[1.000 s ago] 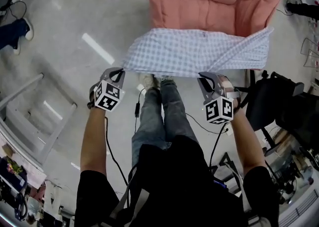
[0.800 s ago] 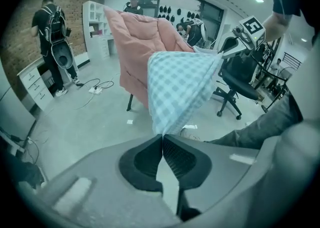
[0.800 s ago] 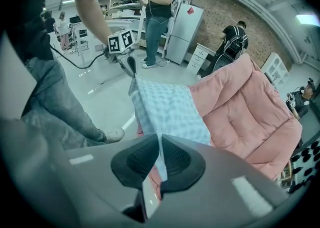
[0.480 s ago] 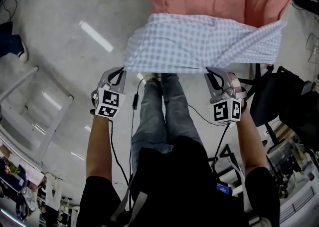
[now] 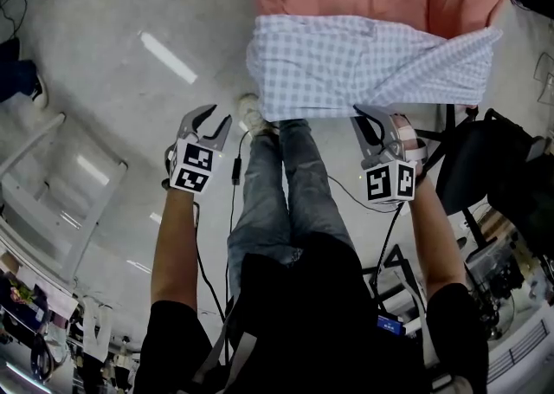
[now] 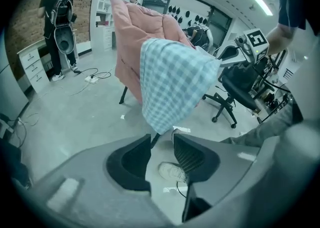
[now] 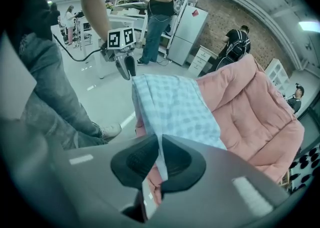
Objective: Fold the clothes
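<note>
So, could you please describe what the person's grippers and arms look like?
The left gripper and right gripper are grey shells with black ribbed fingers. Each carries a white cube printed with black square markers. Black cables hang below them. The person wears a black short-sleeved top and blue jeans.

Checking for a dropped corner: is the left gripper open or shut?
Open. The left gripper shows jaws that have just been opening and stand apart with nothing between them; the checked cloth hangs clear ahead.
</note>
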